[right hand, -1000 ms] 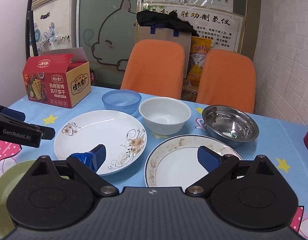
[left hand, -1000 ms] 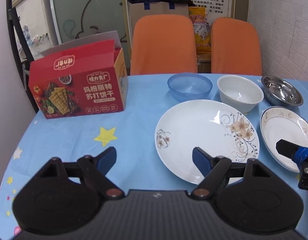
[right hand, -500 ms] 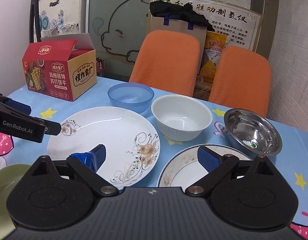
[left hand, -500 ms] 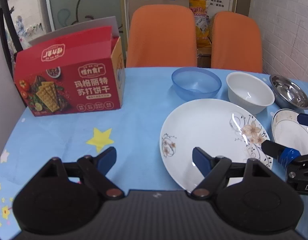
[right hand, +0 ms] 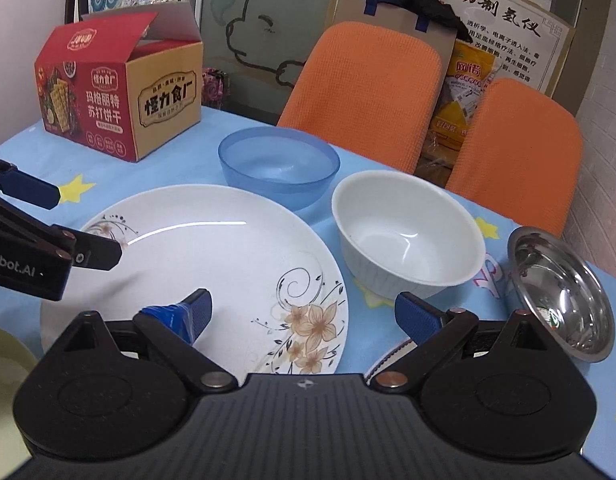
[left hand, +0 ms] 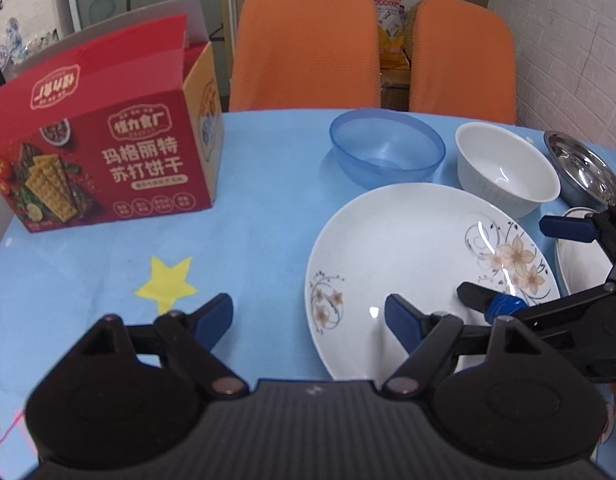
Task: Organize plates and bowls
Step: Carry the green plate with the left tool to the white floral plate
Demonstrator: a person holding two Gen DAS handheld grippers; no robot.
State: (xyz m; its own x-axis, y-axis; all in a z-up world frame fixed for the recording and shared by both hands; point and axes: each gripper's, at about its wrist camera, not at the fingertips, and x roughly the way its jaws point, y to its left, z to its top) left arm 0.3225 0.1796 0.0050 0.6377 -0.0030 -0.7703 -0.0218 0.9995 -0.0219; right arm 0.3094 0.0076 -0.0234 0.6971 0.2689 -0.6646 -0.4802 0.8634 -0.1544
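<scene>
- The left tongs (left hand: 308,316) hang nearest, jaws wide apart and empty, straddling the near left rim of the big flowered plate (left hand: 408,264) above the blue star-print worktop (left hand: 247,240).
- The right tongs (right hand: 303,312) hang just to the right, jaws also wide apart with nothing between them; the left tip is over the flowered plate's right side, the right tip over the gap before the white bowl.
- At the near right, a second plate (left hand: 580,264) with a patterned rim lies just beside the flowered one, mostly hidden under the right tongs.
- At the near left edge of the right view, a sliver of a green dish (right hand: 3,356) shows; I cannot tell more of it.
- Past the flowered plate runs a row of three bowls: a blue bowl (right hand: 277,164) on the left, a white bowl (right hand: 408,232) in the middle, a steel bowl (right hand: 560,292) on the right, each close to its neighbour.
- Far left on the worktop stands a red cracker box (left hand: 103,160), its lid flaps open, well apart from the dishes.
- Beyond the far edge stand two orange chairs (left hand: 308,44).
</scene>
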